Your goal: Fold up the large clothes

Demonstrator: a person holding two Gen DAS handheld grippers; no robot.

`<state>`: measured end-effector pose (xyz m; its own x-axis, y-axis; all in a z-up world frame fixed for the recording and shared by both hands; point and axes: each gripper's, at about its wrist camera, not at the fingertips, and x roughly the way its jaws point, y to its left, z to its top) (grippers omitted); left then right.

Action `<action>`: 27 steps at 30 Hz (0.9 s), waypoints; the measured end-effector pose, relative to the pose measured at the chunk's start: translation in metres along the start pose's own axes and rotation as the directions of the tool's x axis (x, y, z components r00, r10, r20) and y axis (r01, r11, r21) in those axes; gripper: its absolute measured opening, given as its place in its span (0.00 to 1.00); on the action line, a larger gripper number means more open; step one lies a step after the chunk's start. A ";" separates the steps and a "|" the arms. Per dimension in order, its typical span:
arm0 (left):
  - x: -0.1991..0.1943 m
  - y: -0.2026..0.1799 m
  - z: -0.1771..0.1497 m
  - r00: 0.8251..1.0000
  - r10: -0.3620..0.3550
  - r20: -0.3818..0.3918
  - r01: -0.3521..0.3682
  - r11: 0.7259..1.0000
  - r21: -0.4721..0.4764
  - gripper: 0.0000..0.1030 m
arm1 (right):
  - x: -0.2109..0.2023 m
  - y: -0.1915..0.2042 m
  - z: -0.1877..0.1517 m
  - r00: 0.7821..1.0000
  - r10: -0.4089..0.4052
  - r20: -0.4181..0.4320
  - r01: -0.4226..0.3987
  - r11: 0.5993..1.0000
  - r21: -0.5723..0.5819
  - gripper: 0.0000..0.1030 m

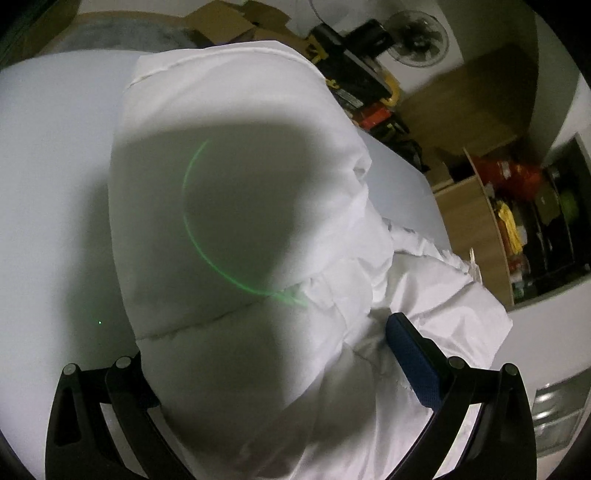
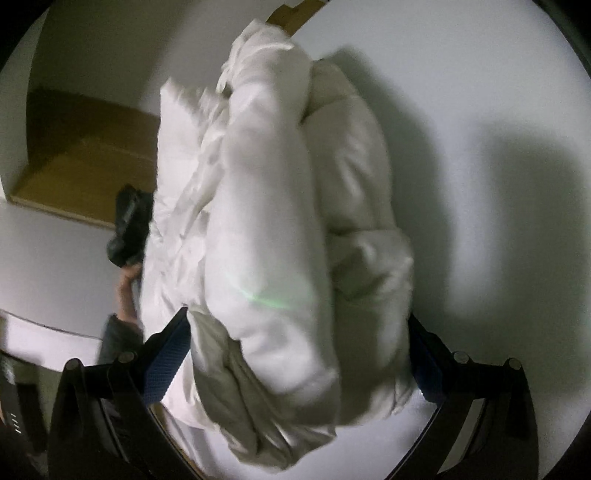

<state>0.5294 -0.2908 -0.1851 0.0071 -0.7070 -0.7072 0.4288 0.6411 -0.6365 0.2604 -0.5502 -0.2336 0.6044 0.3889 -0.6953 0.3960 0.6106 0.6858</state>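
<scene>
A large white padded jacket [image 1: 236,192] lies on a white table [image 1: 48,177]. In the left wrist view its puffy folded body fills the space between the jaws, and only the blue pad of one finger [image 1: 413,362] shows. My left gripper [image 1: 273,354] is wide around the thick fabric, which bulges between the fingers. In the right wrist view the jacket [image 2: 266,236] is bunched into thick rolls. My right gripper [image 2: 295,354] also straddles the bundle, blue pads [image 2: 166,365] pressing its sides. The other gripper [image 2: 127,225] and a hand show at the jacket's left.
Cardboard boxes [image 1: 229,22], a fan [image 1: 417,37] and a shelf with red and yellow items [image 1: 517,206] stand beyond the table's far and right edges. A brown box [image 2: 85,158] sits beyond the table in the right wrist view. Bare table [image 2: 498,184] lies right of the jacket.
</scene>
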 end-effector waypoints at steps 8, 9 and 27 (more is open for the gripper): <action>-0.017 -0.041 -0.010 0.988 0.139 0.070 -0.146 0.984 0.105 0.39 | -0.012 0.011 -0.007 0.998 0.055 0.037 -0.056 0.998 0.016 0.45; -0.022 -0.045 -0.014 0.986 0.150 0.078 -0.158 0.980 0.119 0.32 | -0.017 0.018 -0.008 0.998 0.048 0.047 -0.048 0.999 -0.006 0.39; -0.179 -0.090 -0.103 0.935 0.265 0.234 -0.312 0.930 0.193 0.27 | -0.041 0.073 -0.030 0.988 0.153 -0.007 -0.151 0.964 -0.219 0.30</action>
<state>0.3961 -0.1914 -0.0334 0.3318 -0.5613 -0.7582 0.5714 0.7591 -0.3119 0.2438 -0.5008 -0.1616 0.6529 0.4826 -0.5837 0.1391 0.6811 0.7188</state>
